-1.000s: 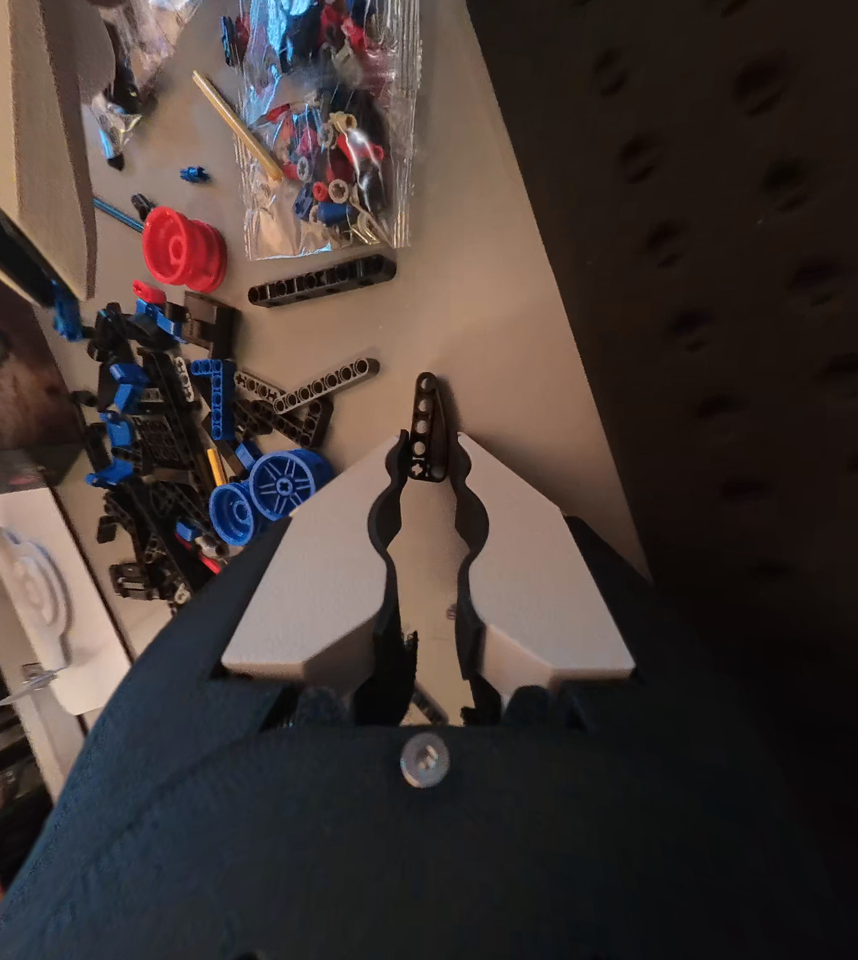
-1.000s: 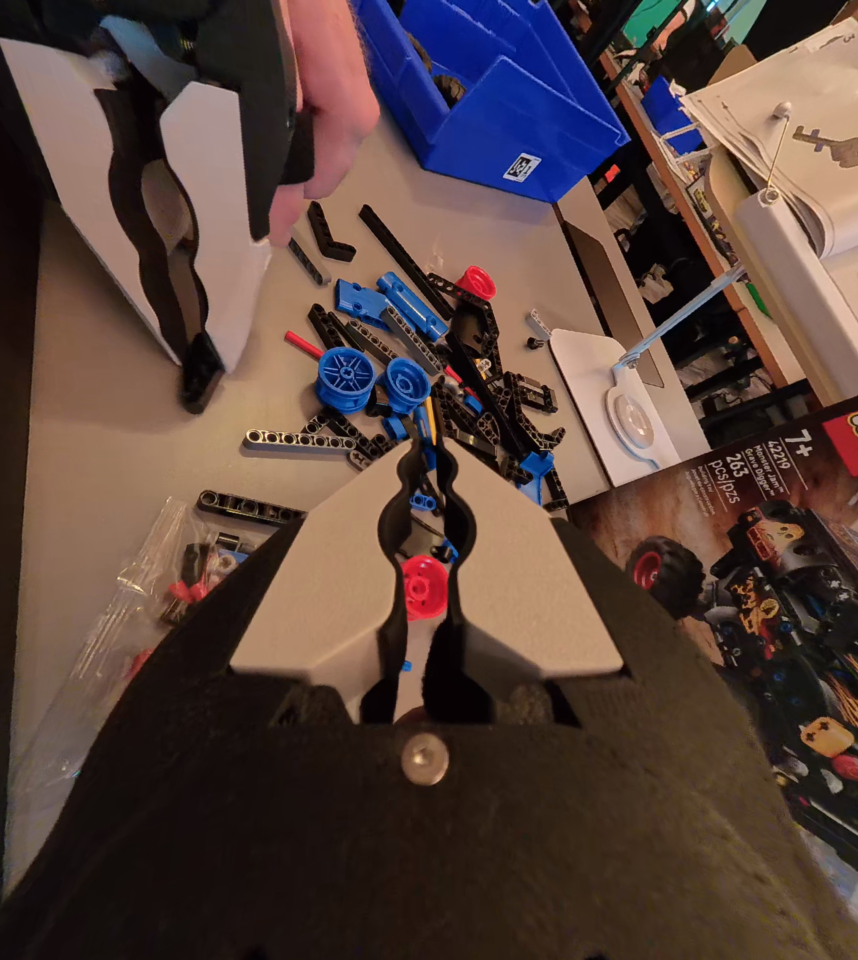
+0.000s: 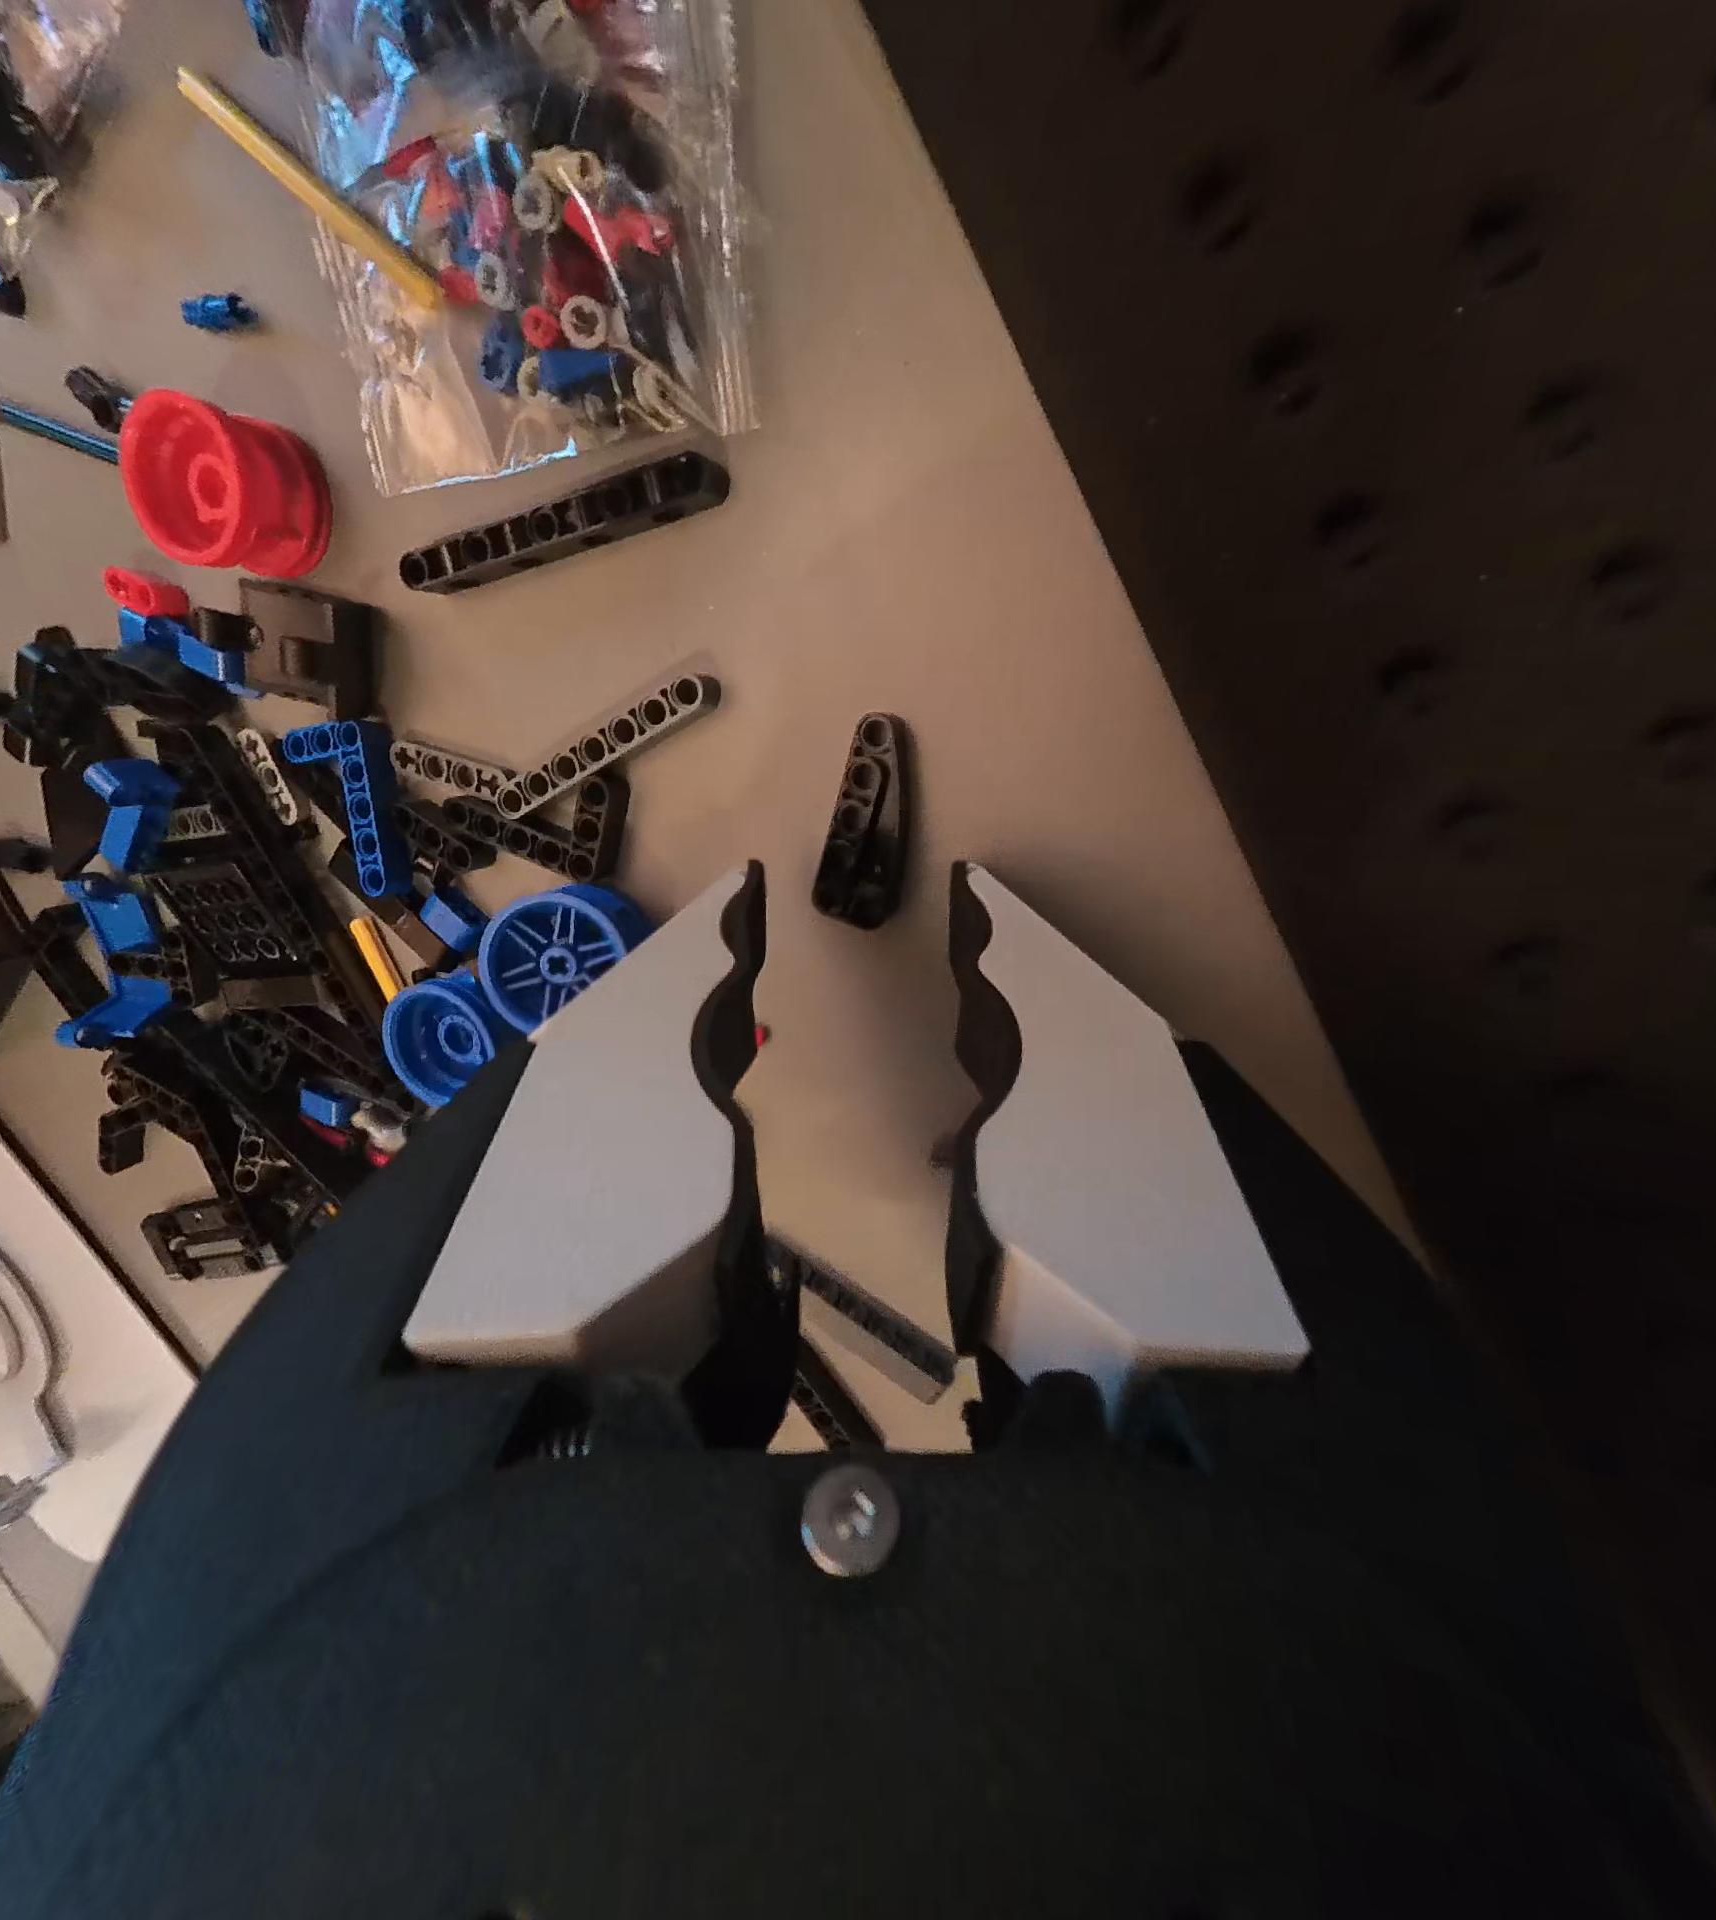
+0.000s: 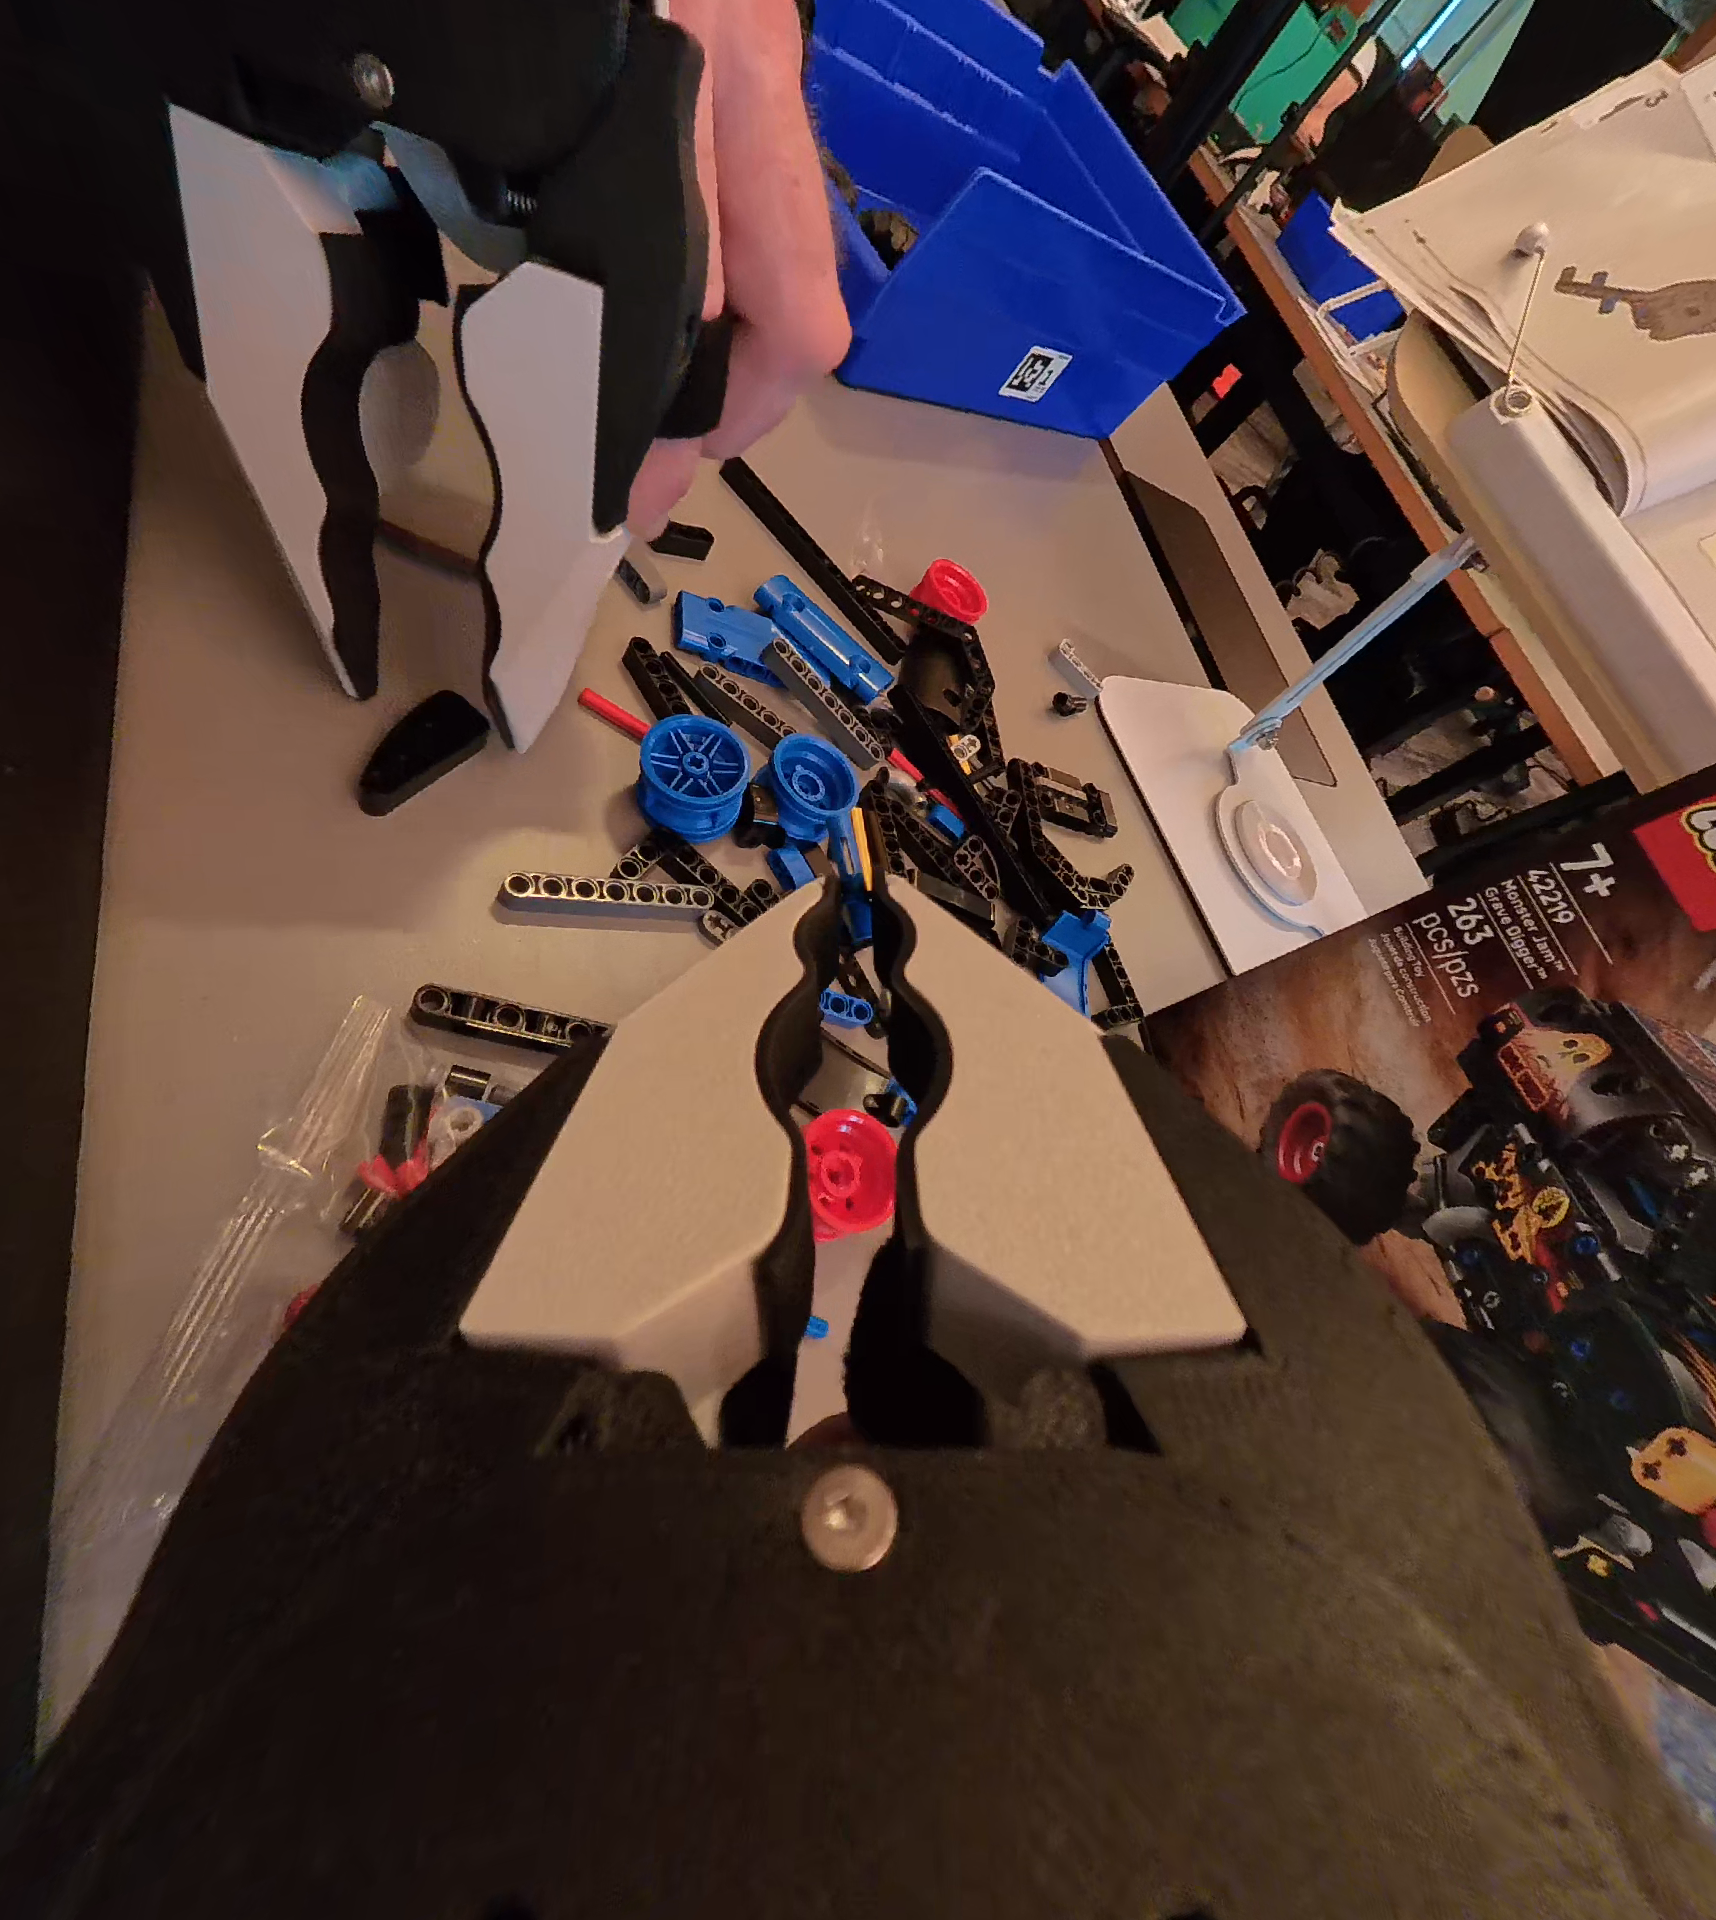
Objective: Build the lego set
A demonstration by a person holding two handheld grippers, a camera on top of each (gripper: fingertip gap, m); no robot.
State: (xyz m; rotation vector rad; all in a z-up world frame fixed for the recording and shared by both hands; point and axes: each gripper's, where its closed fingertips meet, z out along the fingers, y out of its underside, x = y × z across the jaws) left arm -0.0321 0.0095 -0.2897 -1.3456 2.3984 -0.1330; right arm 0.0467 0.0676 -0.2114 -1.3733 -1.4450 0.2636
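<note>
The left claw (image 3: pixel 854 883) is spread wide and holds nothing. A small black curved piece (image 3: pixel 862 826) lies flat on the table (image 3: pixel 937 582), just past the claw's tips and a little toward its right finger. It does not touch either finger. From the other side the same black piece (image 4: pixel 423 736) sits right below the tips of the left claw (image 4: pixel 428 707), and a hand (image 4: pixel 760 239) grips that tool from above.

Off to the left of the left claw is a big heap of loose pieces (image 3: pixel 210 935), black and blue ones mixed up. Two blue wheels (image 3: pixel 511 987) sit at the near edge of the heap, close beside the left finger. Farther ahead lie a grey beam (image 3: pixel 615 743), a black beam (image 3: pixel 563 525), a red wheel (image 3: pixel 225 497) and a clear bag of small parts (image 3: pixel 542 239).

The right claw (image 4: pixel 849 904) is pressed nearly together, with only a thin gap, and it pinches nothing. It hangs over the heap. Another red wheel (image 4: pixel 846 1174) shows through the gap between its fingers. The toy box (image 4: pixel 1560 1195) lies to the right of this claw, and a blue bin (image 4: pixel 1020 281) stands far ahead.
</note>
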